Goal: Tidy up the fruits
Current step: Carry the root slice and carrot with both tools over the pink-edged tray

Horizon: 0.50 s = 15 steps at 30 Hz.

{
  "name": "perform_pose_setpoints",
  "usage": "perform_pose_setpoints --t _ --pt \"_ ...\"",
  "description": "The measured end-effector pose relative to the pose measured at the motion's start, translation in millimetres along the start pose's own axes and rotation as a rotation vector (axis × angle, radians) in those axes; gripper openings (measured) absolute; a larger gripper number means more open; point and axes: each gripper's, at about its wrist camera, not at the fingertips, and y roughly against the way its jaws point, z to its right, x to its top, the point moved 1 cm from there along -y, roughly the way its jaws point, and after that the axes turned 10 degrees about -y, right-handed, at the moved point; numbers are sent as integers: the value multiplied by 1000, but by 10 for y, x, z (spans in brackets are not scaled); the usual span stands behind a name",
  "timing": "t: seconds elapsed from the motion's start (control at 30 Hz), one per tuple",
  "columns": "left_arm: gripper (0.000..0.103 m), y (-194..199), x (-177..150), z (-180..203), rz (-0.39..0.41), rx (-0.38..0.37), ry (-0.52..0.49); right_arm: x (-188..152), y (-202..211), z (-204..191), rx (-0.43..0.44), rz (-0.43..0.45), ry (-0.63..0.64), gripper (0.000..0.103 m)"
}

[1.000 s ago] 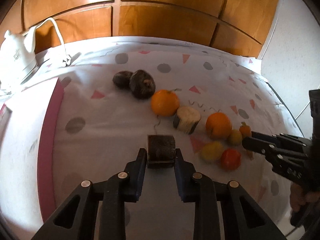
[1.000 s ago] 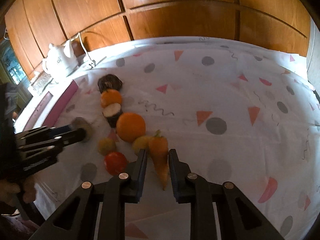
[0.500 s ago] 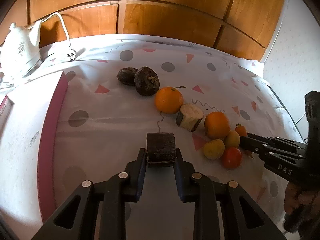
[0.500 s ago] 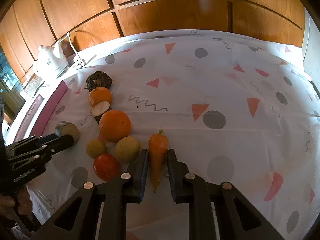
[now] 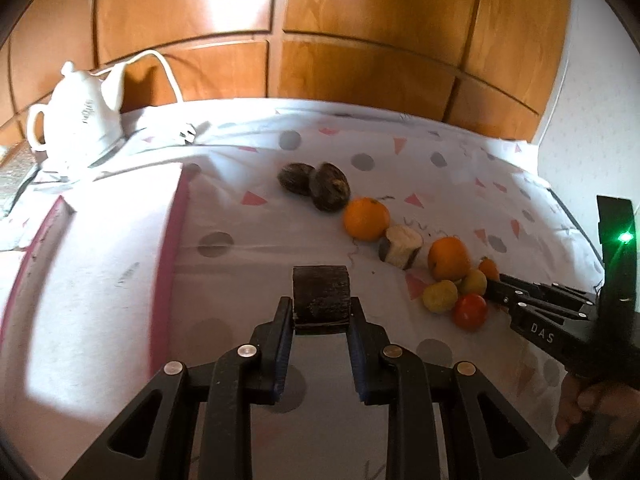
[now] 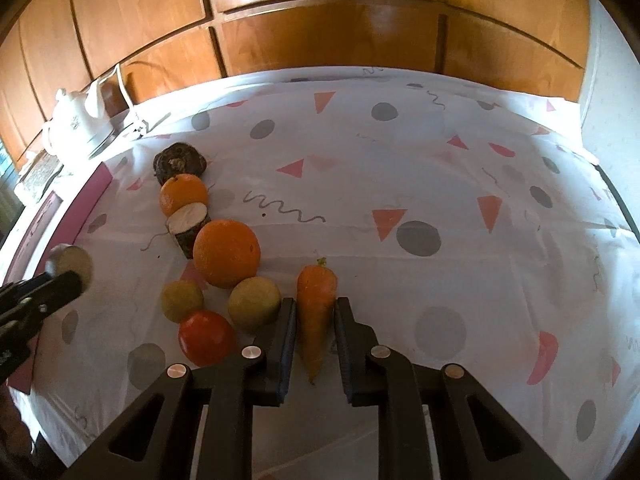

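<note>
My left gripper (image 5: 320,314) is shut on a dark brown cut chunk (image 5: 320,294), held just above the patterned tablecloth (image 5: 248,264). To its right runs a line of produce: two dark round pieces (image 5: 330,186), an orange (image 5: 366,218), a pale cut piece (image 5: 400,246), a second orange (image 5: 448,258), two yellow fruits (image 5: 440,296) and a tomato (image 5: 470,311). My right gripper (image 6: 316,314) is shut on a carrot (image 6: 316,300) that lies on the cloth just right of a yellow fruit (image 6: 254,300). The left gripper (image 6: 60,284) shows at the left edge of the right wrist view.
A white kettle (image 5: 80,120) with its cord stands at the back left by the wooden panel wall (image 5: 360,64). A pink-edged mat (image 5: 172,240) lies along the left side. A hand (image 5: 592,412) holds the right gripper's handle. The cloth right of the carrot (image 6: 460,240) is bare.
The right gripper's jaws came together on the carrot, which shifted right, away from the yellow fruit. The left gripper rose a little with the chunk still in it.
</note>
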Motion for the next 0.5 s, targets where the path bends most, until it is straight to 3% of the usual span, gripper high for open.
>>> perform_pose_setpoints --t 0.1,0.27,0.5 --pt "26 98 -21 -81 19 10 16 14 105 -7 -17 42 -45 19" --pt "26 256 8 -201 60 35 27 46 298 -173 -36 111 -9 19" --pt "26 473 -34 -646 83 118 81 153 539 -771 139 135 94 19"
